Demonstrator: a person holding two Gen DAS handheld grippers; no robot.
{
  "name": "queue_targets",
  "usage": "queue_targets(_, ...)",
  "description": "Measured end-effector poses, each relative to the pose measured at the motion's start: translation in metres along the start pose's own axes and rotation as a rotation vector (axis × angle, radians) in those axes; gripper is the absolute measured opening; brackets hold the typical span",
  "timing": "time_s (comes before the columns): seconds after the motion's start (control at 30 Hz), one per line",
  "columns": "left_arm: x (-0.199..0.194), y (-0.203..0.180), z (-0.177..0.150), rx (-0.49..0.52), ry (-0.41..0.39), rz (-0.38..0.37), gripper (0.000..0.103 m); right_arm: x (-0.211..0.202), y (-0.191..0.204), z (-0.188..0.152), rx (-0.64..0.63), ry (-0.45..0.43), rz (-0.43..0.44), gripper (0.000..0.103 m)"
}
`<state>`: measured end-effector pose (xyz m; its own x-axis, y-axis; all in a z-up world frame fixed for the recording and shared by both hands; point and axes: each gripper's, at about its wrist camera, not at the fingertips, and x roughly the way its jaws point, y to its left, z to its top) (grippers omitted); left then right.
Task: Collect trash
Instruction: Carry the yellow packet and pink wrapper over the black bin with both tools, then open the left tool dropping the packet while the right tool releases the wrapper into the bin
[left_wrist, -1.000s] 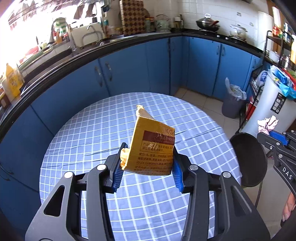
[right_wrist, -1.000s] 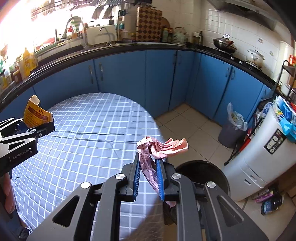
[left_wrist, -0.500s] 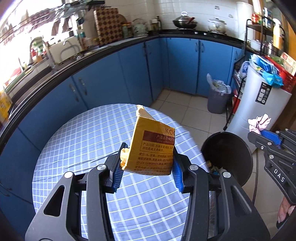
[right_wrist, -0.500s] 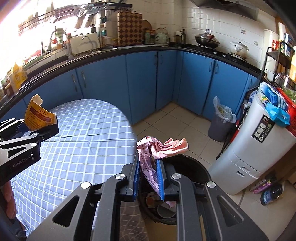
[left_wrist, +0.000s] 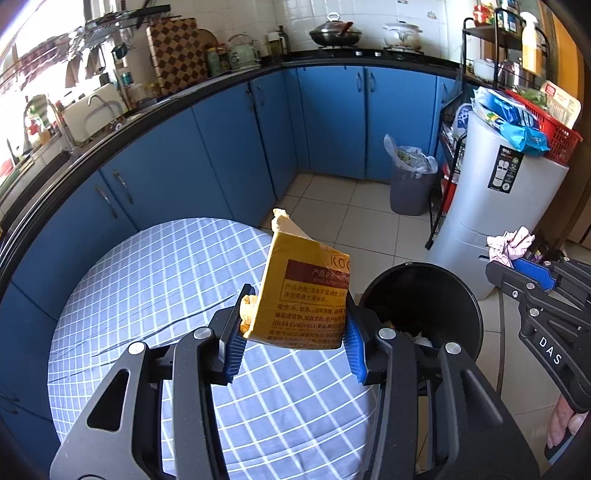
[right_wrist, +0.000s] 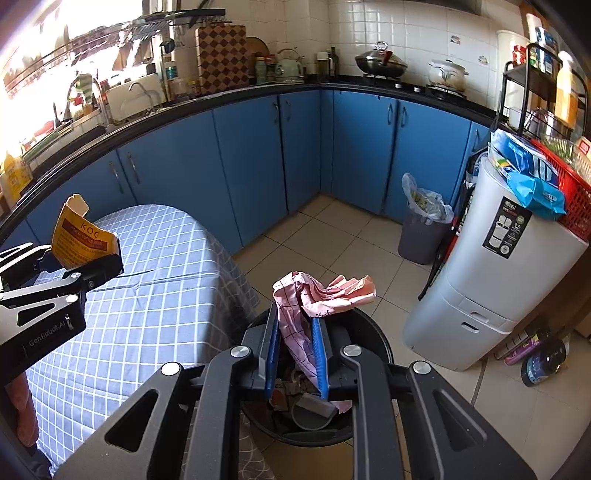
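Crumpled, the pink checked paper (right_wrist: 321, 295) sits clamped above the black bin (right_wrist: 373, 332).

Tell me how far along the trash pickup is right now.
Done: the black bin beside the checked table already holds scraps, and no loose trash shows on the cloth. In hand: the left gripper is clamped on a yellow carton over the table edge; the right gripper grips pink crumpled paper right above the bin. Left: release both pieces into the bin, likely the paper first.
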<state>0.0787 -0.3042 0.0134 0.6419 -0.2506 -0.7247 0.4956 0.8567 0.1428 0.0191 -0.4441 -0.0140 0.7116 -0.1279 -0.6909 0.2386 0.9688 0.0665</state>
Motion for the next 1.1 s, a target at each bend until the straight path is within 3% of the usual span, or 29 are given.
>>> queue_targets(0.43, 0.032, -0.038, 0.015, 0.038, 0.037, -0.028, 0.046, 0.027, -0.030, 0.002, 0.047, 0.028, -0.021, 0.016)
queue_targets(1.0, 0.065, -0.058, 0.032, 0.053, 0.061, -0.047, 0.046, 0.055, -0.047, 0.008, 0.069, 0.054, -0.028, 0.019)
queue_targets(1.07, 0.067, -0.059, 0.033, 0.053, 0.062, -0.048, 0.046, 0.058, -0.047, 0.008, 0.068, 0.073, -0.035, 0.025)
queue_targets(1.1, 0.067, -0.060, 0.033, 0.052, 0.063, -0.048, 0.046, 0.061, -0.048, 0.008, 0.066, 0.088, -0.048, 0.036)
